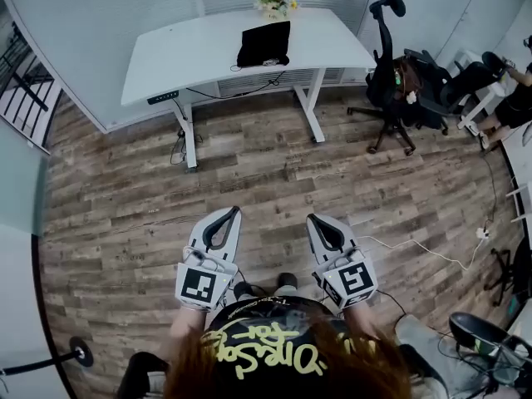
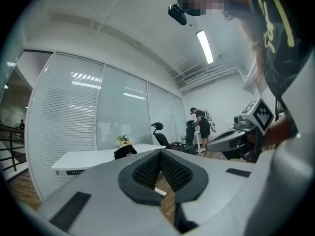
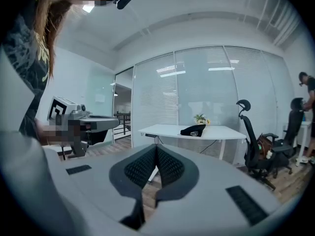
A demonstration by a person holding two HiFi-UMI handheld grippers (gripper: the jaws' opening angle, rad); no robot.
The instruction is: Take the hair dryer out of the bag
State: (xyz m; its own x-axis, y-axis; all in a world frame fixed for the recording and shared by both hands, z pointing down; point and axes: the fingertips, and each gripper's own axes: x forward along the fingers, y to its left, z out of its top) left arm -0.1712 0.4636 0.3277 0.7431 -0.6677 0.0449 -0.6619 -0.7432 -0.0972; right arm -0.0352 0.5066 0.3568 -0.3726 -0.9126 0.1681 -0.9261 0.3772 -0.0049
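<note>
The person stands on the wooden floor (image 1: pixel 125 189), well apart from the white worktop (image 1: pixel 191 52) at the far side of the room. A black bag (image 1: pixel 264 44) lies on the worktop, near its far edge, just in front of a small bunch of flowers (image 1: pixel 273 1). The hair dryer itself cannot be seen from here. The left hand-held gripper (image 1: pixel 229 213) is pressed together with nothing in it. The right hand-held gripper (image 1: pixel 316 219) is pressed together too, and empty. Both are held side by side, pointing toward the worktop. A black office chair (image 1: pixel 386 65) stands to the right of the worktop.
</note>
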